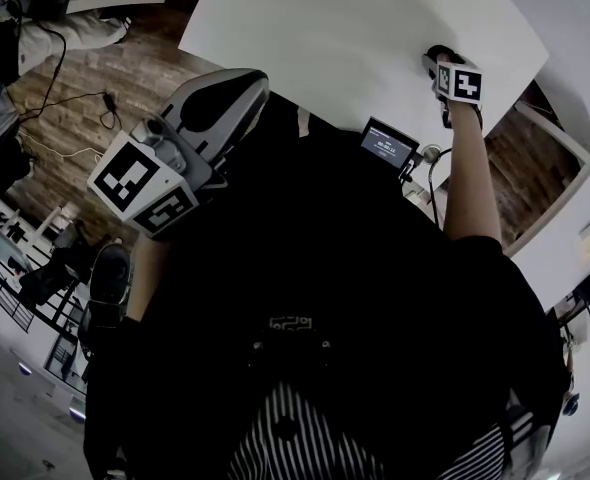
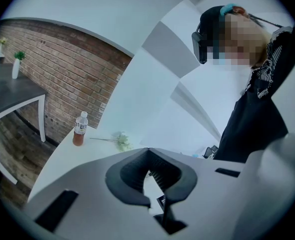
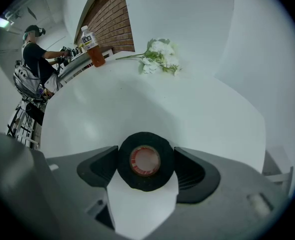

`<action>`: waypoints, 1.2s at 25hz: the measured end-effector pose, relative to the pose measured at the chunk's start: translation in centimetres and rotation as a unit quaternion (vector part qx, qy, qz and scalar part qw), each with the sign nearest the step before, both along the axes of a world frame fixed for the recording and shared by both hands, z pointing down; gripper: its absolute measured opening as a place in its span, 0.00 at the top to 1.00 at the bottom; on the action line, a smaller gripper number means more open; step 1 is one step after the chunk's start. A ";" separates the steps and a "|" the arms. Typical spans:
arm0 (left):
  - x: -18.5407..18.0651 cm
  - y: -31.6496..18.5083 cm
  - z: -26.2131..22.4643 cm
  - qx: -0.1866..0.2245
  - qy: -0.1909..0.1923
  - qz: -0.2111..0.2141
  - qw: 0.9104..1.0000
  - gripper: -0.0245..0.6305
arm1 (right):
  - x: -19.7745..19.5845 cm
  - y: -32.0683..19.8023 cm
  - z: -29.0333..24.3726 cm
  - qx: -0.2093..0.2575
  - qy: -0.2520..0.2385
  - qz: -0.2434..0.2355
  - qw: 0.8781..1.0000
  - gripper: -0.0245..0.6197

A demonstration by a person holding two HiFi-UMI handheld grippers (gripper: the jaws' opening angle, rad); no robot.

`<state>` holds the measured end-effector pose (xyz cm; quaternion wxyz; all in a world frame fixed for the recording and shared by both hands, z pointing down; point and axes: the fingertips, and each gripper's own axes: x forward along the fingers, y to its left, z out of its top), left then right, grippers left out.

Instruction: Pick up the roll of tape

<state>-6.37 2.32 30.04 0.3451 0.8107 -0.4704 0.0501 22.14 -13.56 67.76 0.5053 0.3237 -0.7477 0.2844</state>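
The roll of tape [image 3: 145, 141] is black with a reddish core and lies flat on the white table [image 3: 137, 104]. My right gripper [image 3: 146, 161] points steeply down over it, with one dark pad against each side of the roll. In the head view the right gripper [image 1: 441, 60] reaches over the table [image 1: 355, 38] and hides the roll. My left gripper [image 1: 237, 90] hangs off the table's near edge, away from the roll. Its jaws [image 2: 157, 204] are shut with nothing between them.
A bottle of brown drink [image 3: 92, 46] and a bunch of white flowers [image 3: 160, 56] lie at the table's far side. A small device with a lit screen [image 1: 388, 146] sits at the near edge. Another person [image 3: 35, 59] stands beyond the table, by a brick wall [image 2: 62, 79].
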 end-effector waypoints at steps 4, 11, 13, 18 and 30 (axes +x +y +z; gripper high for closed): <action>0.0 0.0 0.0 0.001 0.001 0.004 1.000 0.96 | 0.1 0.3 0.1 -0.004 0.002 0.000 1.000 0.43; 0.0 -0.4 -0.3 0.007 0.003 0.017 1.000 0.96 | 0.9 1.8 0.0 -0.011 0.004 0.012 1.000 0.43; 0.0 -0.6 -0.5 0.010 0.004 0.023 1.000 0.96 | 1.1 2.7 -0.1 -0.020 -0.006 0.019 1.000 0.43; 0.5 -1.2 -0.7 0.015 0.010 0.052 0.998 0.96 | 2.2 4.5 -0.7 -0.035 -0.028 0.052 0.998 0.43; 2.3 -4.2 -1.6 0.038 0.021 0.153 0.987 0.96 | 5.8 8.8 -1.9 -0.037 -0.025 0.131 0.990 0.43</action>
